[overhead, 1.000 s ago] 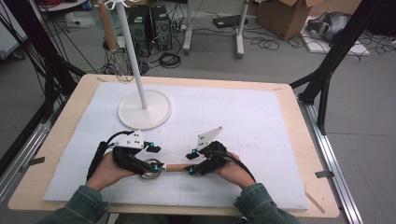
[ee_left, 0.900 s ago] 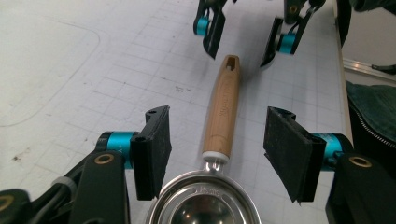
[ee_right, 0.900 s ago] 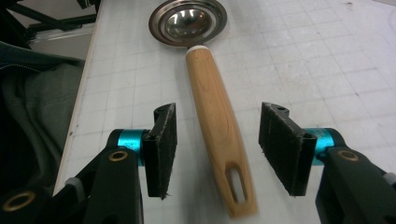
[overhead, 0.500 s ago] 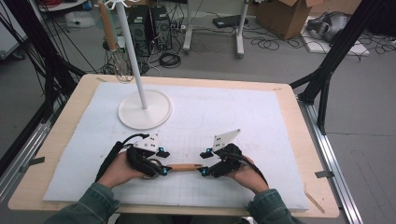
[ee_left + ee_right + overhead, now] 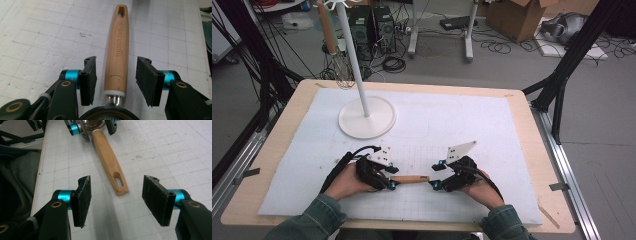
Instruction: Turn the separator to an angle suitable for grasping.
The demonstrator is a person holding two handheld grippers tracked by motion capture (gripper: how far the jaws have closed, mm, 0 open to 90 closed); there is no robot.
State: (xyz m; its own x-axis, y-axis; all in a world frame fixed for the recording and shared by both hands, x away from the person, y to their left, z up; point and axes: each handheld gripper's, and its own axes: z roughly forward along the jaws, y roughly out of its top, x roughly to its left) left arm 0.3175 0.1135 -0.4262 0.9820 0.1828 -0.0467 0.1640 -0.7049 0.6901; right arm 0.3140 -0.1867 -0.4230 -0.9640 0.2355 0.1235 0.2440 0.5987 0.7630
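Note:
A kitchen tool with a light wooden handle (image 5: 409,178) lies flat on the white gridded mat (image 5: 492,135) between my two grippers. My left gripper (image 5: 390,179) straddles the thick end of the handle (image 5: 119,47) near its metal neck. Its jaws have just been closing, and gaps remain on both sides, so the left gripper (image 5: 116,75) is open. The tool's head is mostly hidden under it. My right gripper (image 5: 435,176) faces it from the other end. Its jaws have just been opening, and the right gripper (image 5: 116,195) stands open just short of the slotted tip of the handle (image 5: 108,157).
A white stand (image 5: 366,117) with a round base and a tall pole stands at the back left of the mat. A whisk (image 5: 343,70) hangs from its top. The table's front edge lies just behind my hands.
Both hands have shifted to the right. The left gripper has come down over the tool's head end and narrowed around the handle. The right gripper has drawn back to the handle's tip.

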